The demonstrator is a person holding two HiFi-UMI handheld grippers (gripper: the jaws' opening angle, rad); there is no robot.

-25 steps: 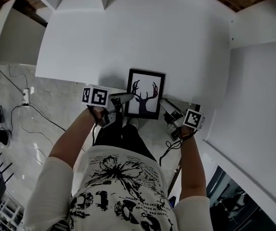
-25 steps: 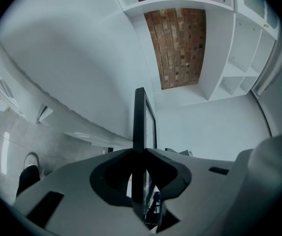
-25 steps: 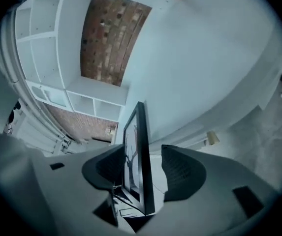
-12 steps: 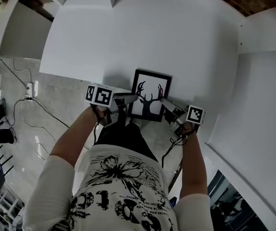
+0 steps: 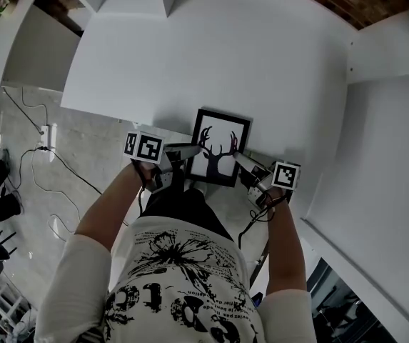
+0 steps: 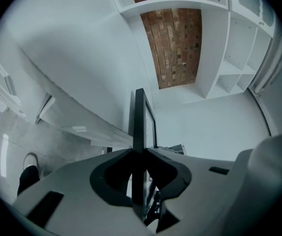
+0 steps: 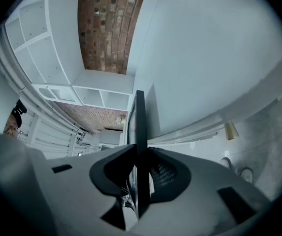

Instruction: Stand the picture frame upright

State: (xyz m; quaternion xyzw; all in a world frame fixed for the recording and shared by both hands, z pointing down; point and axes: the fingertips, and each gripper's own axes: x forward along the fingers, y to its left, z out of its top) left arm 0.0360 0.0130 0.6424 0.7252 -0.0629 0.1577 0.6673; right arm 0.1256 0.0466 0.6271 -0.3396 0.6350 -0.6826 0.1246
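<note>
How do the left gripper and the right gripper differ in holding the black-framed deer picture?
The left gripper pinches the black-framed deer picture's left edge, the right gripper its right edge. The left gripper's marker cube shows two faces, the right's cube one. The right gripper's fingers have just been closing on the frame. Both grip it.

The bench (image 5: 261, 56) in front of me is a plain white top, broad and deep, with its near edge at my waist. The picture frame (image 5: 218, 147), black-rimmed with an antler print, is at that near edge, its printed face showing to me from above. I can't tell whether its lower edge touches the top.
</note>
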